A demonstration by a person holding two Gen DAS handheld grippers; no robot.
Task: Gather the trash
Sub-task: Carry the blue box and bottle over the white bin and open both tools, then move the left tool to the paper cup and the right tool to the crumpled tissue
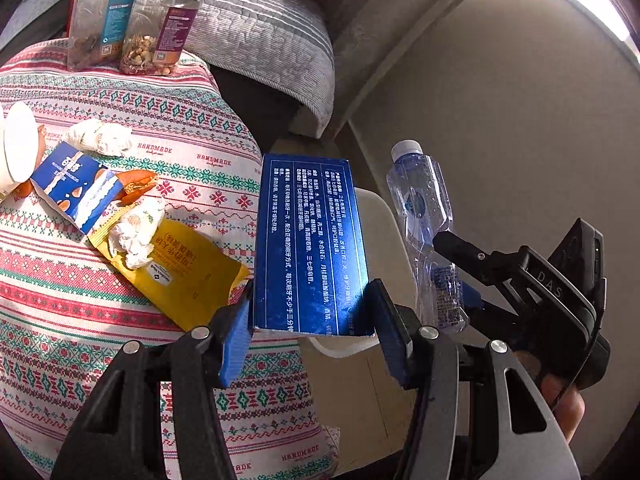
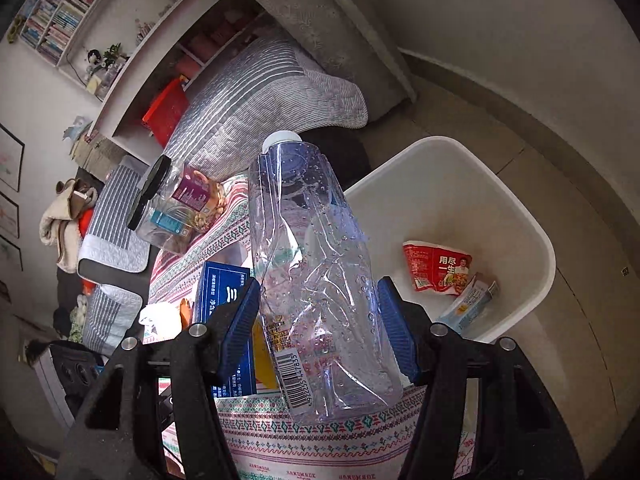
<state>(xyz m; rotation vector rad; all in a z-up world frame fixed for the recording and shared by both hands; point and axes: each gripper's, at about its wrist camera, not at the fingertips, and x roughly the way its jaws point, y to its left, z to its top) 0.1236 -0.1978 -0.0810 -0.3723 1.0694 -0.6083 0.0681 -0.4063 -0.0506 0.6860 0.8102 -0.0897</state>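
My left gripper (image 1: 310, 322) is shut on a blue carton box (image 1: 310, 240) with white print, held past the table edge over the white bin (image 1: 380, 216). My right gripper (image 2: 320, 320) is shut on a crushed clear plastic bottle (image 2: 316, 280) with a white cap, held beside the white bin (image 2: 480, 184). The bottle also shows in the left wrist view (image 1: 424, 216), with the right gripper (image 1: 460, 268) around it. The blue box also shows in the right wrist view (image 2: 224, 292). The bin holds a red wrapper (image 2: 436, 266) and a small pale carton (image 2: 468, 304).
On the patterned tablecloth (image 1: 120, 300) lie a yellow packet (image 1: 180, 276), a blue snack wrapper (image 1: 76, 188), crumpled tissues (image 1: 136, 232), a white cup (image 1: 18, 148) and two clear jars (image 1: 132, 20). A striped grey cushion (image 1: 260, 40) lies behind.
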